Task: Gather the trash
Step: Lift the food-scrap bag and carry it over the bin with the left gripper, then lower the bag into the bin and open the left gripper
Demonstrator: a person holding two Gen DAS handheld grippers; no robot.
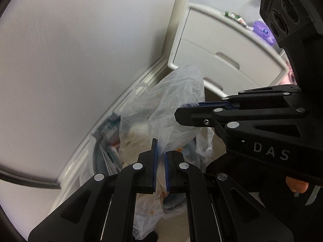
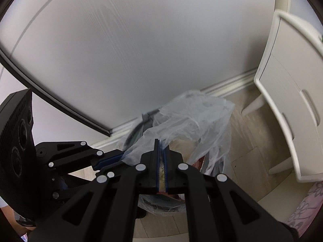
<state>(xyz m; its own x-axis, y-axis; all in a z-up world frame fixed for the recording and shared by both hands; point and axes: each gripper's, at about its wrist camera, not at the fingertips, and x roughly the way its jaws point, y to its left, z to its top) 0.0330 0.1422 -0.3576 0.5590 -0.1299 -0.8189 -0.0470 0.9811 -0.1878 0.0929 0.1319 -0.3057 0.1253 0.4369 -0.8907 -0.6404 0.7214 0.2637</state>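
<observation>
A clear plastic trash bag [image 1: 171, 104] full of paper and wrappers sits in a bin [image 1: 173, 199] on the floor by the wall. My left gripper [image 1: 160, 155] is shut on a fold of the bag's upper edge. My right gripper [image 1: 188, 109] comes in from the right in the left wrist view and is shut on another part of the bag's edge. In the right wrist view the right gripper [image 2: 161, 149] pinches the bag [image 2: 193, 117], and the left gripper [image 2: 109, 161] holds it from the left.
A white drawer unit [image 1: 218, 56] stands to the right of the bin, with small items on top. A white wall and skirting board [image 2: 228, 84] run behind. Beige floor tiles [image 2: 248, 157] lie around the bin. A floral cloth [image 2: 306, 207] shows at lower right.
</observation>
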